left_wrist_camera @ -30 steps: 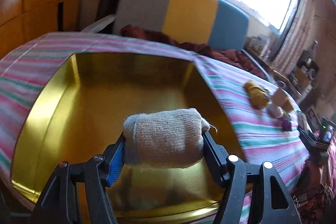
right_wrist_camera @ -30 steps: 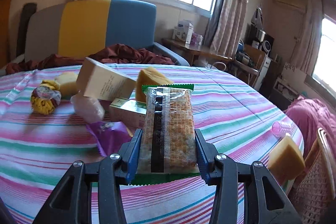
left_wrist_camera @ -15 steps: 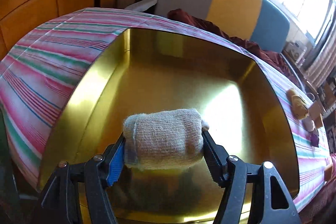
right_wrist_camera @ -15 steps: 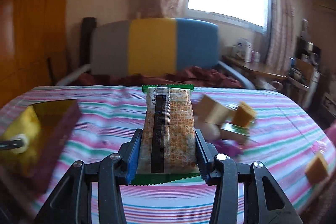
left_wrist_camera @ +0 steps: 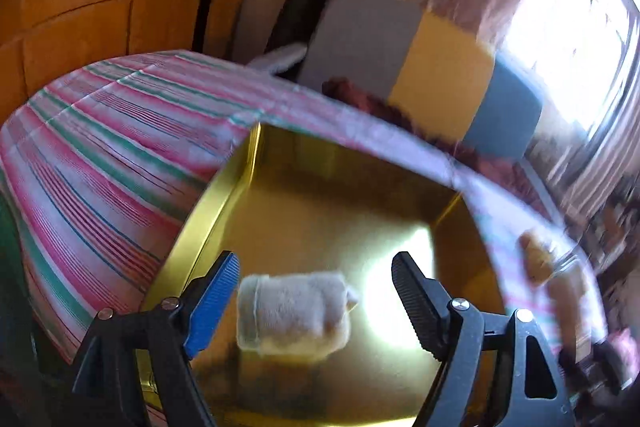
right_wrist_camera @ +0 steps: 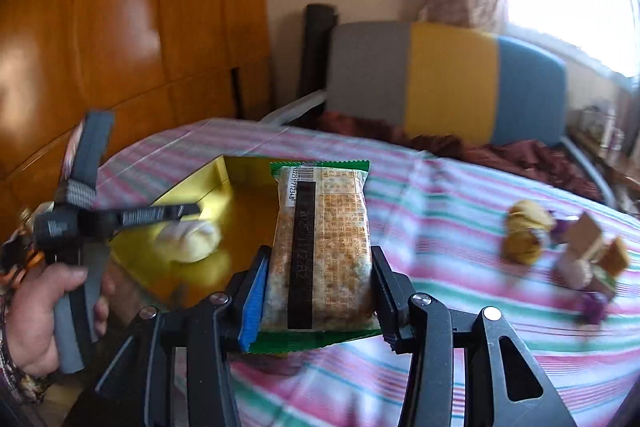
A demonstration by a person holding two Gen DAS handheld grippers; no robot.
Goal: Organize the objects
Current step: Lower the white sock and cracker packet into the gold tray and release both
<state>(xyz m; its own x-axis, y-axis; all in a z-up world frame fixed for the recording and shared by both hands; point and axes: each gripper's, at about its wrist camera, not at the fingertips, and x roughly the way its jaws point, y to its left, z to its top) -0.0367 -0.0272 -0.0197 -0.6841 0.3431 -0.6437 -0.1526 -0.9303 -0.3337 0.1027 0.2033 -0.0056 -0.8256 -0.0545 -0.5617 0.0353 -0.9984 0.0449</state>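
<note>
- the rolled beige knitted cloth is seen lying inside the shallow gold metal tray, between the spread fingers of the left tool and untouched by them; that item is judged placed.
- the clear-and-green wrapped cracker packet is pinched by the right tool, held above the striped bench near the tray; it is not yet deposited.
- a yellow bundle and small boxes are left on the bench, well apart from the tray.
</note>
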